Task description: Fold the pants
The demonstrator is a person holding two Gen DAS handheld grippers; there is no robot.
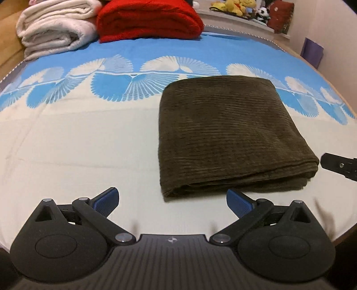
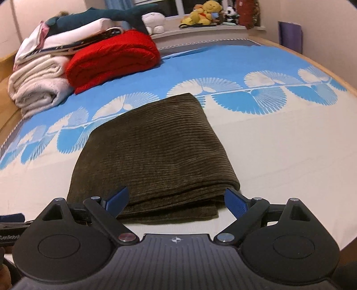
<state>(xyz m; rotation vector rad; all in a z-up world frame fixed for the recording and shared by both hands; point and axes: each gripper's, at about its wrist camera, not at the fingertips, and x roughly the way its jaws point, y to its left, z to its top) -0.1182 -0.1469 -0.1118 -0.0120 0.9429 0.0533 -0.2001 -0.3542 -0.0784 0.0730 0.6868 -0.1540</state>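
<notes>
Looks finished: pants (image 1: 225, 133) folded square on bed (image 1: 78, 145), left hand-held gripper (image 1: 171, 200) and right hand-held gripper (image 2: 176, 200) both released, empty; next only withdrawing.

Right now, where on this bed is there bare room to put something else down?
The cream stretch left of the folded pants, ahead of the left gripper, lies bare. So does the sheet right of the pants toward the bed edge. The head end is crowded: red blanket beside white blanket.
</notes>
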